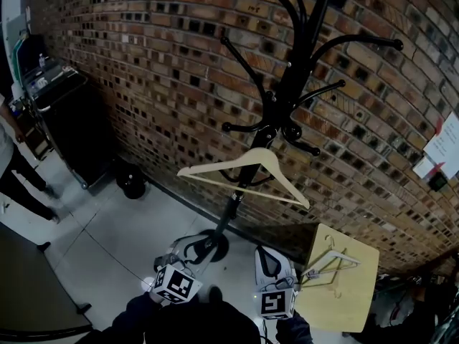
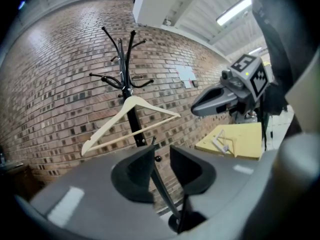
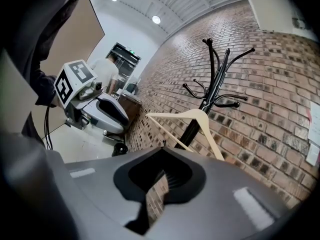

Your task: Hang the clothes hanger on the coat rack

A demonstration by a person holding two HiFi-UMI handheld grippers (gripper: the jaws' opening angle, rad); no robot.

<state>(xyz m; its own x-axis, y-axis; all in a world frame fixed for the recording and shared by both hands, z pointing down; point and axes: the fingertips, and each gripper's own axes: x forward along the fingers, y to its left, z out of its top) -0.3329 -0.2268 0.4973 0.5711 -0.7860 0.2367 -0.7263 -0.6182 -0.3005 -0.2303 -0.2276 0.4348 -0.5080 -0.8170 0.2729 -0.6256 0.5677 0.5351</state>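
A pale wooden clothes hanger [image 1: 244, 175] hangs slightly tilted at the lower hooks of the black coat rack [image 1: 290, 84], which stands against the brick wall. Both grippers are low in the head view, back from the rack and touching nothing. My left gripper [image 1: 191, 248] has its jaws apart with nothing between them; only the rack's pole shows through the gap [image 2: 161, 149]. My right gripper [image 1: 270, 261] is shut and empty [image 3: 164, 151]. Both gripper views also show the hanger [image 2: 131, 121] [image 3: 200, 116].
A small yellow wooden table [image 1: 348, 292] stands at the right of the rack's base, with another light hanger [image 1: 328, 264] lying on it. A black cabinet [image 1: 72, 120] and a round black bin [image 1: 133, 181] are at the left wall. A person [image 1: 14, 163] stands at far left.
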